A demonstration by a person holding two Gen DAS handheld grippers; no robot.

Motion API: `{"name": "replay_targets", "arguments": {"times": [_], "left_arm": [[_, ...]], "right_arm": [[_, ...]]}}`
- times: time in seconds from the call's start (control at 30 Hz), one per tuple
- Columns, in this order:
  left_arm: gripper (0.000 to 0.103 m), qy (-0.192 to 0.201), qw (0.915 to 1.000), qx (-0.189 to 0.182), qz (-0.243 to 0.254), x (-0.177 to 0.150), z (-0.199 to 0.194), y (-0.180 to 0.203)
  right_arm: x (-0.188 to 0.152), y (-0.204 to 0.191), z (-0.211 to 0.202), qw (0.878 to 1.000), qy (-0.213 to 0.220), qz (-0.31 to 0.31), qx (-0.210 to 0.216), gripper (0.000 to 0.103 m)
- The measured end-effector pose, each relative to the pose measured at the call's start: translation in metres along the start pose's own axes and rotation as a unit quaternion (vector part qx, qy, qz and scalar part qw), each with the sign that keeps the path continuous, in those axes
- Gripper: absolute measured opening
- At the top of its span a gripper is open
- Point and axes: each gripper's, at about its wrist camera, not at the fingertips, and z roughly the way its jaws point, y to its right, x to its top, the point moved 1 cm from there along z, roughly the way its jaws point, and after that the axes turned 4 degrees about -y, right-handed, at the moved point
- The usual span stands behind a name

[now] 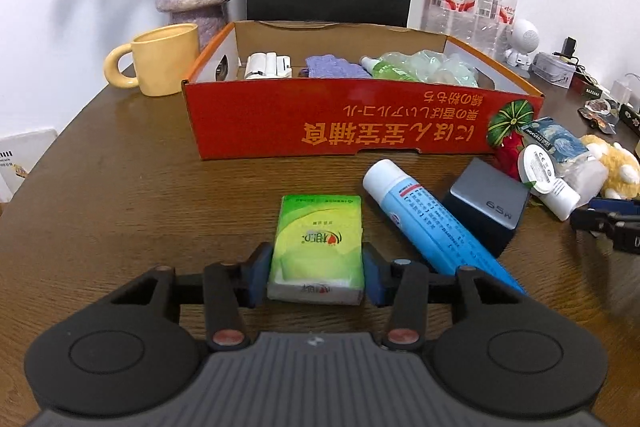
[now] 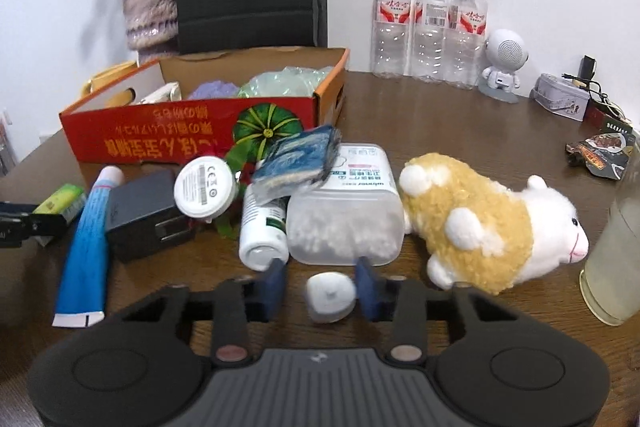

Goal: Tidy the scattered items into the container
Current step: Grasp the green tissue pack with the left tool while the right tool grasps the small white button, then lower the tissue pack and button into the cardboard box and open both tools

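Left tool (image 1: 316,269) is clamped on the green tissue pack (image 1: 316,247); right tool (image 2: 320,285) brackets a small white cap (image 2: 331,297) (touching one pad only), lower centre, red box (image 1: 340,131) beyond.

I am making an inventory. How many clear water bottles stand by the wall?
3. All stand in one row against the wall: left bottle, middle bottle, right bottle. No more are visible.

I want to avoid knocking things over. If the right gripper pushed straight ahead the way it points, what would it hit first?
Probably the clear tub of cotton swabs, lying just beyond the small white piece between the right gripper fingers; depth is uncertain.
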Motion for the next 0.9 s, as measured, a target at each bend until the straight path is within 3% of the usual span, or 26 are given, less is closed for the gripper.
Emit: {"name": "replay_targets", "arguments": {"times": [0.23, 0.4, 0.53, 0.63, 0.77, 0.9], "left_arm": [[0.046, 0.02, 0.9995, -0.02, -0.013, -0.006, -0.03, 0.008], [0.046, 0.06, 0.9973, -0.035, -0.024, 0.005, -0.065, 0.007], [0.046, 0.079, 0.9963, -0.03, -0.013, 0.046, -0.064, 0.0], [0.046, 0.076, 0.9966, -0.03, -0.016, 0.088, -0.049, -0.01], [0.046, 0.049, 0.9987, -0.009, -0.01, 0.147, -0.003, -0.02], [0.046, -0.022, 0.9989, 0.007, -0.041, 0.181, 0.056, -0.043]], "right_arm": [[-0.011, -0.002, -0.024, 1.0, -0.009, 0.024, 0.014, 0.024], [-0.001, -0.017, -0.063, 0.998, 0.035, 0.017, 0.041, 0.024], [0.036, -0.033, -0.074, 0.996, 0.066, -0.006, 0.068, 0.024], [0.074, -0.045, -0.059, 0.994, 0.066, -0.021, 0.082, 0.024], [0.132, -0.06, -0.026, 0.993, 0.048, -0.023, 0.102, 0.024], [0.191, -0.08, 0.033, 0.992, -0.008, 0.01, 0.127, 0.024]]}}
